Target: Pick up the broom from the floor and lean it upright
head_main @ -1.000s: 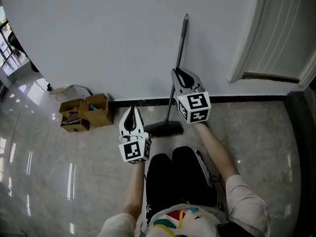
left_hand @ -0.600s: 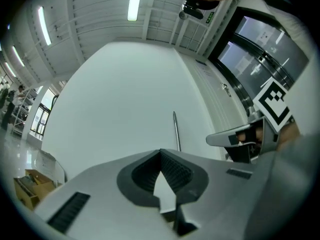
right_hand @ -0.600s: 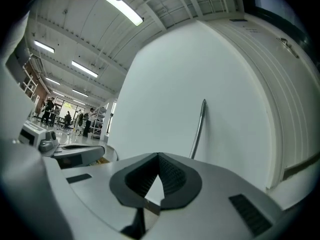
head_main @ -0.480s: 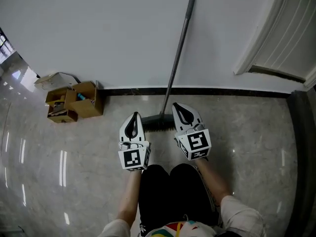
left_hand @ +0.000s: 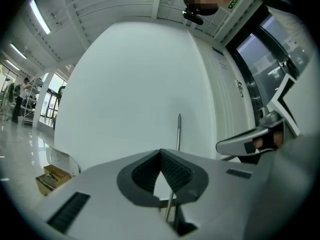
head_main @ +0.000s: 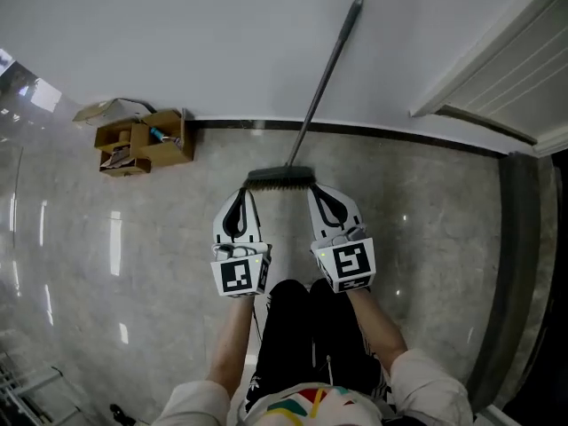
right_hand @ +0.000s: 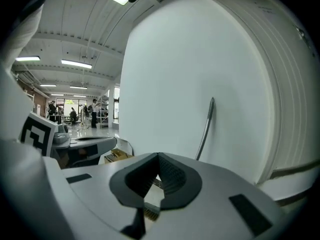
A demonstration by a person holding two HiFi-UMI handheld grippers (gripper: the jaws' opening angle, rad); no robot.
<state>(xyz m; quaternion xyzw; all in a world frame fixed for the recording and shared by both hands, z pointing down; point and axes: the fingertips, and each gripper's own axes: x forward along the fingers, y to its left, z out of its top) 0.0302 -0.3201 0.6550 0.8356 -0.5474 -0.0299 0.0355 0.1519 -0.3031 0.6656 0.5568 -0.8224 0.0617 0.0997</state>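
The broom [head_main: 321, 87] stood upright with its brush head on the floor [head_main: 426, 211] just in front of the dark baseboard [head_main: 390, 133] and the top of its handle resting against the white wall [head_main: 222, 43], so the task looked essentially done; what remained, by my reading, was only to confirm it stayed put and to draw both hands away. The left tongs [head_main: 241, 193] and the right tongs [head_main: 316, 192] hovered side by side just short of the brush head, each pressed together at the tips and pinching nothing. The head view alone showed the whole layout: the brush head's footing, the open cardboard boxes [head_main: 142, 140] well apart to the left by the wall, the white panelled door [head_main: 506, 78] to the right, and the person's black trousers [head_main: 311, 327] below. The left gripper view showed the broom's handle [left_hand: 178, 131] rising straight above the closed left tongs [left_hand: 160, 153], with the other tool off to the right. The right gripper view caught the handle [right_hand: 205, 129] slanting up the wall beyond the closed right tongs [right_hand: 158, 156], a strip of bristles low between them, and a long hall with ceiling lights [right_hand: 75, 63] that the head view missed.
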